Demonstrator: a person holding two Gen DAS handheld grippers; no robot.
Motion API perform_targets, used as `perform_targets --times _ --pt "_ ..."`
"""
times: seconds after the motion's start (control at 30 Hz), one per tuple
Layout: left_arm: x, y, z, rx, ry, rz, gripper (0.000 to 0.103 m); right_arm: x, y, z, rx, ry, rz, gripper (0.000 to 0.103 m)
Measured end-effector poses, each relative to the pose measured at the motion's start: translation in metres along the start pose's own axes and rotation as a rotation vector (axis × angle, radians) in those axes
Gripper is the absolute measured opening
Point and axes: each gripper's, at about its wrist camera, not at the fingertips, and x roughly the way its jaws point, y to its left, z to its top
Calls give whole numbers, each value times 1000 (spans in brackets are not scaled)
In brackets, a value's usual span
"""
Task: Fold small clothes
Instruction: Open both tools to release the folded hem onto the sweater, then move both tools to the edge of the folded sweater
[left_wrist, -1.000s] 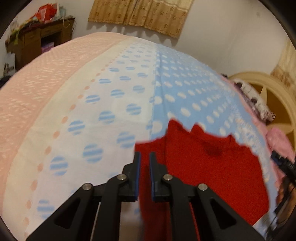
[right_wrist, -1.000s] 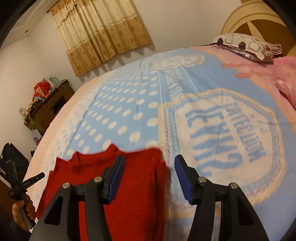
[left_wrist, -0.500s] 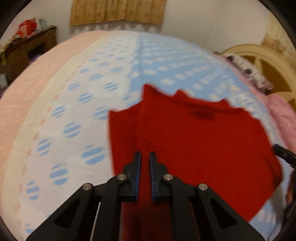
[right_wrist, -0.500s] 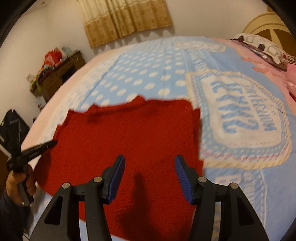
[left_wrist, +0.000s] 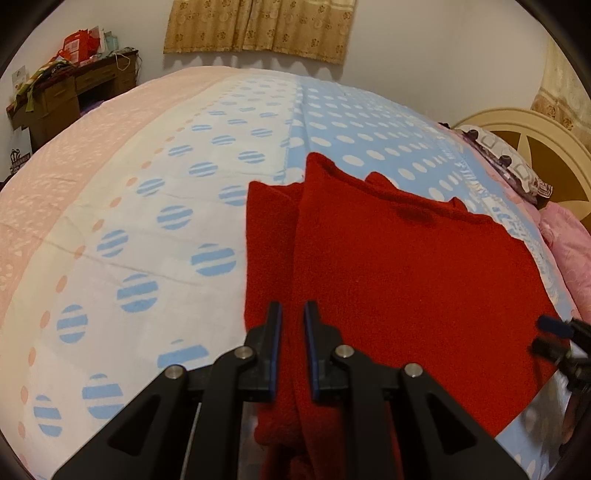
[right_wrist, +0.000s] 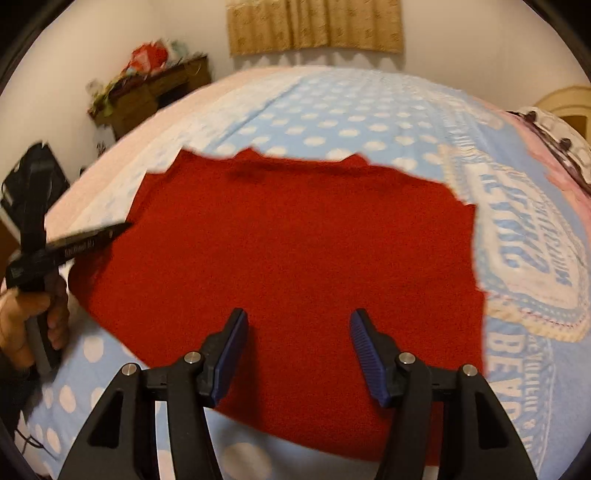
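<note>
Left wrist view: red garment (left_wrist: 388, 266) now spread flat on bedsheet (left_wrist: 147, 221), where a second ago only part lay in frame. Left gripper (left_wrist: 292, 317) jaws opening, bunched red edge between them, likely being released. One garment, one pillow (left_wrist: 506, 166) counted.

Right wrist view: garment (right_wrist: 295, 240) seen laid out whole; lay-down judged done, fold next. Right gripper (right_wrist: 295, 325) spread wide, nothing pinched, over near hem. One hand (right_wrist: 22, 325) seen, gripping left tool's handle.

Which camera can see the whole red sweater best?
The right wrist view: the red sweater lies spread flat on the bed, nearly all its outline visible. The left wrist view shows it from one side, a bunched edge running between that gripper's fingers.
</note>
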Motion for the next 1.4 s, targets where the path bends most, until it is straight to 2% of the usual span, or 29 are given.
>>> perform_targets --times 0.07,0.1,0.17,0.2,0.3,0.37,0.43,0.5,0.63,0.8,0.83,0.87,0.9,1.03,1.1,1.2,1.4 --pt "-3 -3 -1 11 -10 3 17 7 10 -4 -25 17 -29 59" --pt "-6 -5 -3 21 -17 1 17 5 14 -5 -41 -7 -60 59" --pt "-14 -7 -7 34 -25 3 18 1 17 -4 -41 -19 -58 59" --pt "-17 -8 -9 42 -31 6 22 3 18 -5 -36 -20 -54 61" --pt "-21 -10 -20 61 -15 36 46 14 19 -12 -43 -30 -105 69" --pt "-22 -5 -25 45 -13 28 51 9 21 -12 -45 -37 -113 69" --pt "-24 1 -28 21 2 13 56 0 14 -10 6 -35 -80 69" --pt "-25 4 -32 8 7 15 60 -16 0 -12 76 -83 -63 69" --pt "-29 5 -38 -4 5 11 61 -31 -21 -19 147 -120 -115 69" --pt "-31 7 -42 -9 5 6 62 -25 -34 -42 146 -73 -138 69" --pt "-31 8 -41 -8 3 6 63 -21 -33 -44 133 -53 -134 71" --pt "-32 8 -43 -9 0 8 64 -15 -31 -46 111 -21 -133 77" --pt "-33 9 -44 -11 -1 9 65 -13 -28 -47 77 -5 -144 80" --pt "-38 13 -48 -24 1 -11 66 -17 -19 -44 53 3 -195 80" --pt "-43 15 -51 -32 2 -24 67 -27 -16 -44 66 -23 -201 80" --pt "-45 16 -57 -33 7 -22 73 -44 -4 -41 62 -95 -199 80" --pt "-44 16 -57 -33 18 -19 75 -41 51 -23 -115 -101 -163 80"
